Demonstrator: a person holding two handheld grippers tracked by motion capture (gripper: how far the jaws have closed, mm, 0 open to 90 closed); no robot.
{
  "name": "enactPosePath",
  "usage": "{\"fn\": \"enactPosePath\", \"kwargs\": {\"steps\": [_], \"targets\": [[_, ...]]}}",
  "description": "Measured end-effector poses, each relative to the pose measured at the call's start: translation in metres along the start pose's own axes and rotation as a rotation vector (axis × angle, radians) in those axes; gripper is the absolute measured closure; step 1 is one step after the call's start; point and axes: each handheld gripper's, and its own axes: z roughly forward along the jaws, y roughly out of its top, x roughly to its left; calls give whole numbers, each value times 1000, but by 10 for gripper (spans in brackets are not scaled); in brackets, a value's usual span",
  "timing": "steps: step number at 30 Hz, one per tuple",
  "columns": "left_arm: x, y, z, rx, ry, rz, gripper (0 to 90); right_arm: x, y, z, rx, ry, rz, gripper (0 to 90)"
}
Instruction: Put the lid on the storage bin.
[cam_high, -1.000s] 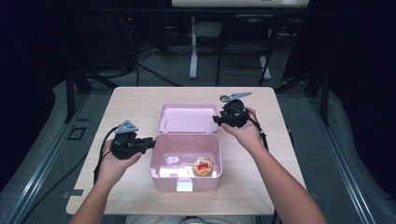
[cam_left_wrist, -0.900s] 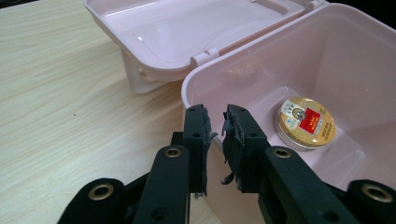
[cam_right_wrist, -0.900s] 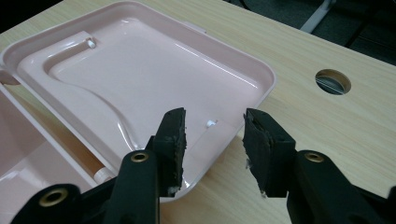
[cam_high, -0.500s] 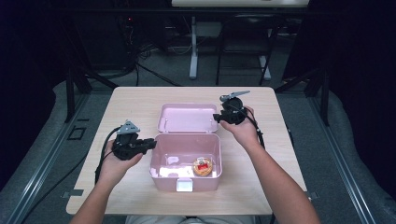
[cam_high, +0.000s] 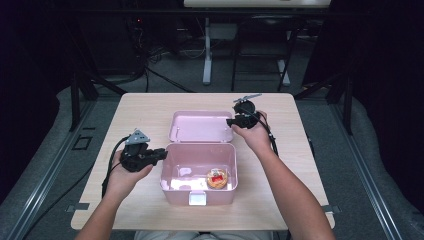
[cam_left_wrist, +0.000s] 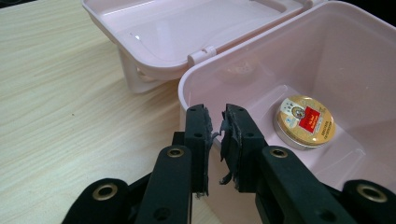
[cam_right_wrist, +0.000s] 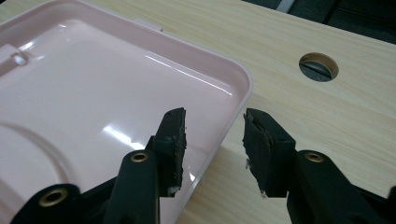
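While the left claw (cam_left_wrist: 215, 122) pinches the box (cam_left_wrist: 299, 60) wall, the lid (cam_right_wrist: 116, 93) rim lies between the released right claw (cam_right_wrist: 212, 135) jaws, over a wood table (cam_right_wrist: 327, 121).

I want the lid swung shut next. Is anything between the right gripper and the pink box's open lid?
Nothing visible. The right gripper hangs open with the lid rim between its jaws, not yet pinched; only bare table lies beside it.

Box (cam_high: 199, 175): glossy pink plastic, catching glare. Tin (cam_left_wrist: 304, 122): shiny gold metal. Bench (cam_high: 150, 107): showing matt pale woodgrain.
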Motion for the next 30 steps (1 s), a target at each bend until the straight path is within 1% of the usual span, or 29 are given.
{"fn": "enactPosePath", "kwargs": {"steps": [3, 7, 12, 13, 17, 27, 30], "targets": [[0, 0, 0, -1, 0, 2, 798, -2, 1, 6, 6, -11, 31, 589], [0, 0, 0, 0, -1, 5, 799, -6, 0, 13, 15, -23, 58, 594], [0, 0, 0, 2, -2, 7, 799, -10, -1, 19, 18, -34, 70, 600], [0, 0, 0, 1, -2, 6, 800, -10, -1, 20, 17, -36, 80, 601], [0, 0, 0, 2, -1, 9, 800, -12, -2, 24, 16, -39, 94, 604], [0, 0, 0, 2, 0, 7, 800, -11, -2, 33, 25, -38, 131, 639], [0, 0, 0, 0, -1, 3, 800, -9, -2, 36, 32, -40, 133, 648]]}}
